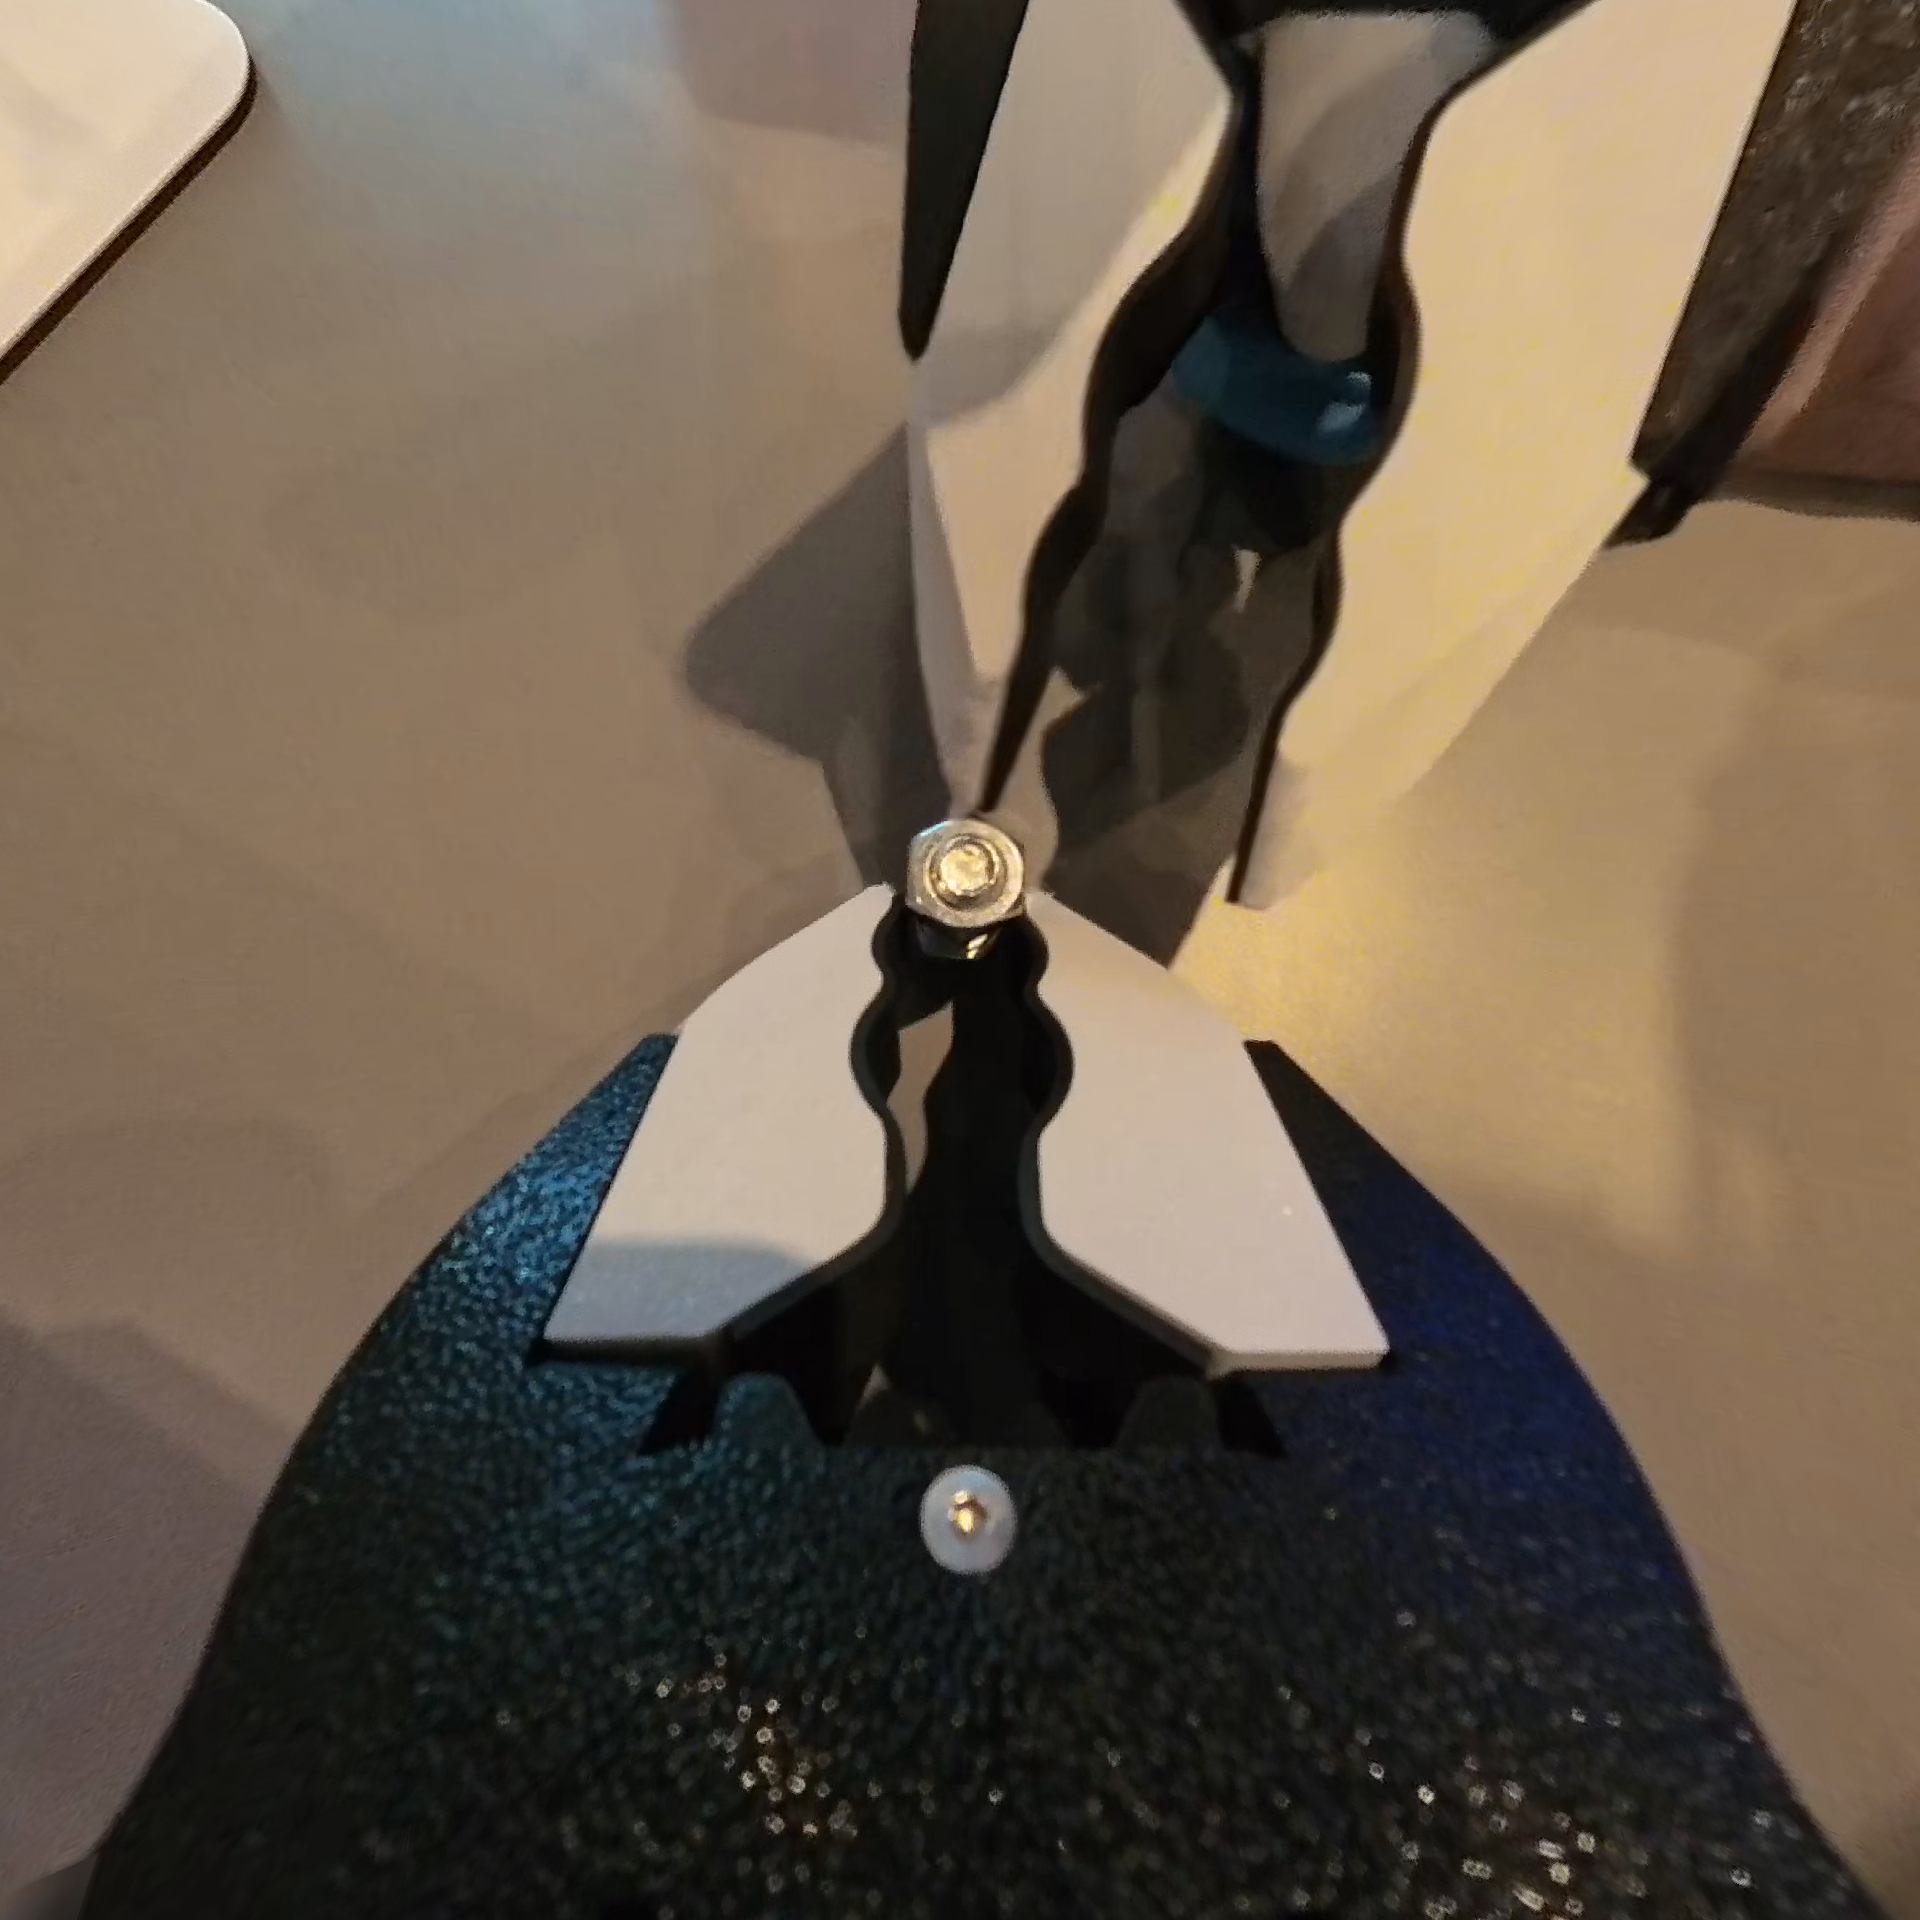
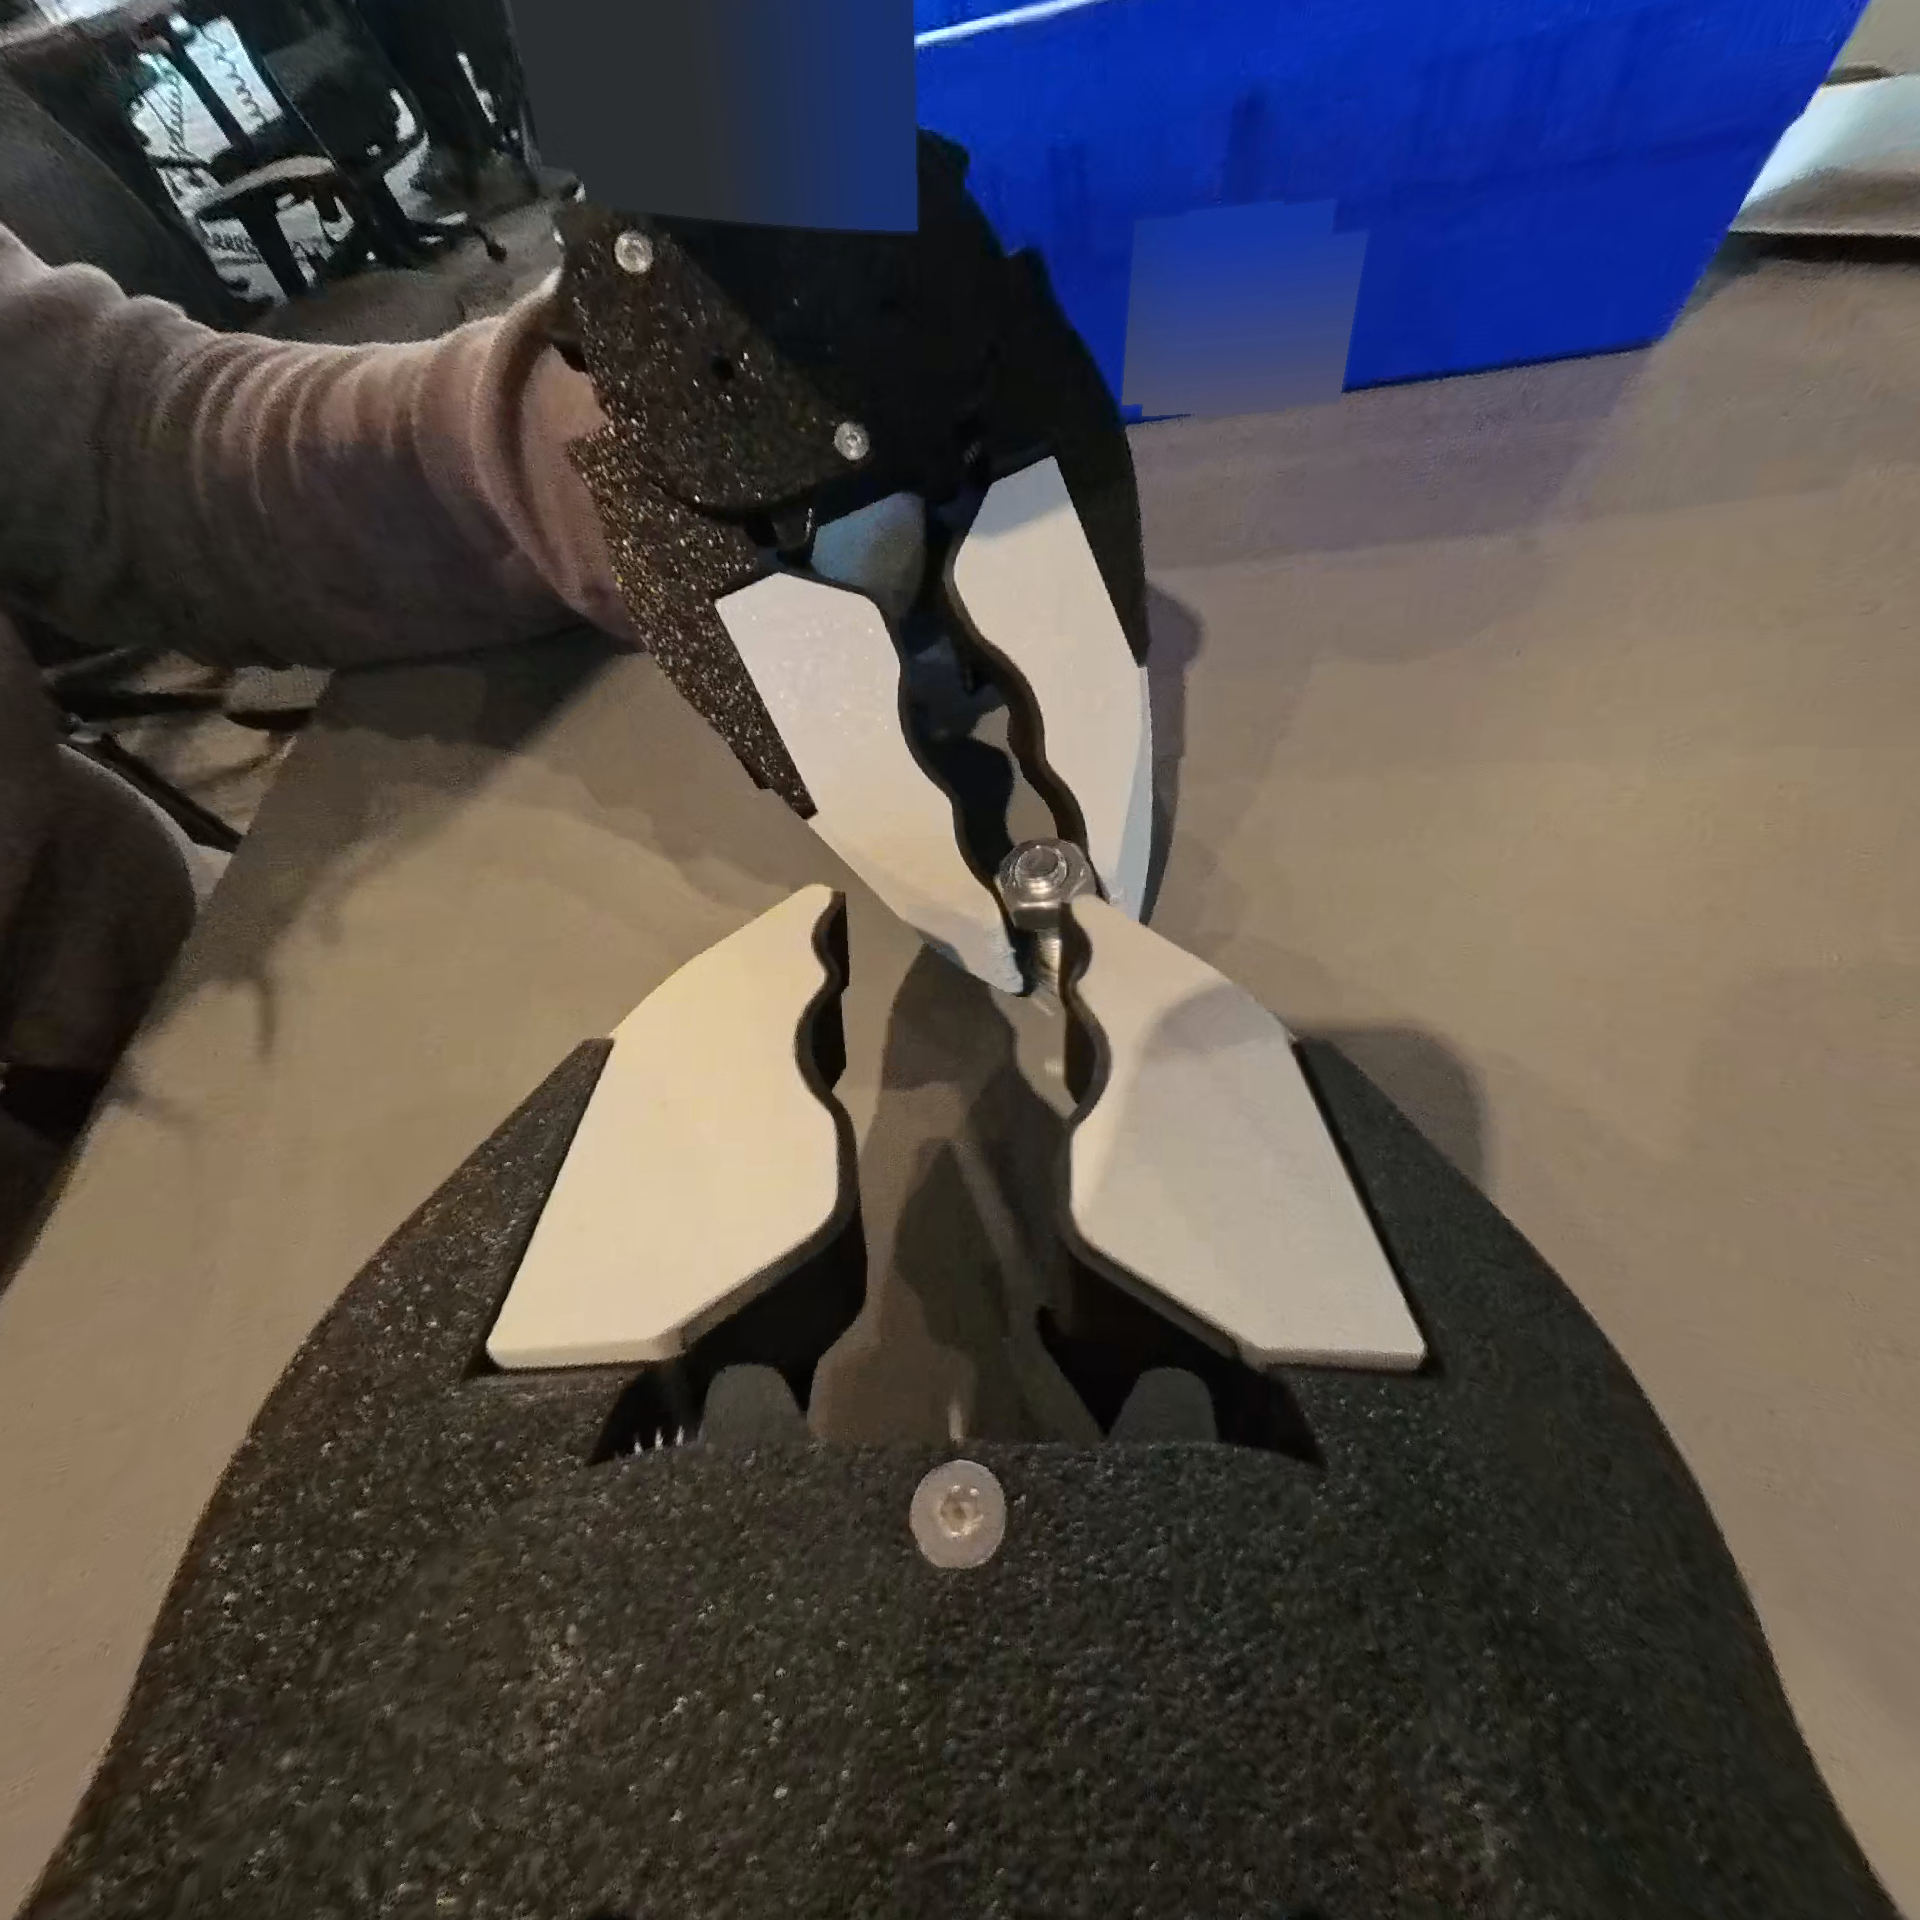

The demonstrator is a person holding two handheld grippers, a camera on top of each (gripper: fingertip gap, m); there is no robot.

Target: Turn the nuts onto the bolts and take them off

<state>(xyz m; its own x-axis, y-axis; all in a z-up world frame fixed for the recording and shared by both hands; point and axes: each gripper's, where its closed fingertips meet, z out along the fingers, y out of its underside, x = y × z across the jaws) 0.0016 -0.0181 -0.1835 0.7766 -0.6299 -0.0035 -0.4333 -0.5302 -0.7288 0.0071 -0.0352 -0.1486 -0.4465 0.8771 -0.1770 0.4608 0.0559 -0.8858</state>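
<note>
A silver nut (image 1: 964, 881) sits at the end of a bolt (image 1: 940, 940). My left gripper (image 1: 961, 925) is shut on the bolt's shaft just below the nut and holds it above the grey table (image 1: 364, 727). In the right wrist view the left gripper (image 2: 1049, 951) comes down from above, with the nut (image 2: 1039, 881) over its tips. My right gripper (image 2: 956, 904) is open. Its right fingertip (image 2: 1101, 935) rests against the nut and its left finger stands apart. In the left wrist view the right gripper (image 1: 1101, 862) reaches in from the top.
A blue bin (image 2: 1455, 208) stands on the table behind the grippers. A person's sleeved arm (image 2: 260, 468) holds the left gripper. A pale board corner (image 1: 83, 156) lies at the far left. Chairs (image 2: 260, 187) stand beyond the table edge. My two grippers' fingertips are within a few centimetres of each other.
</note>
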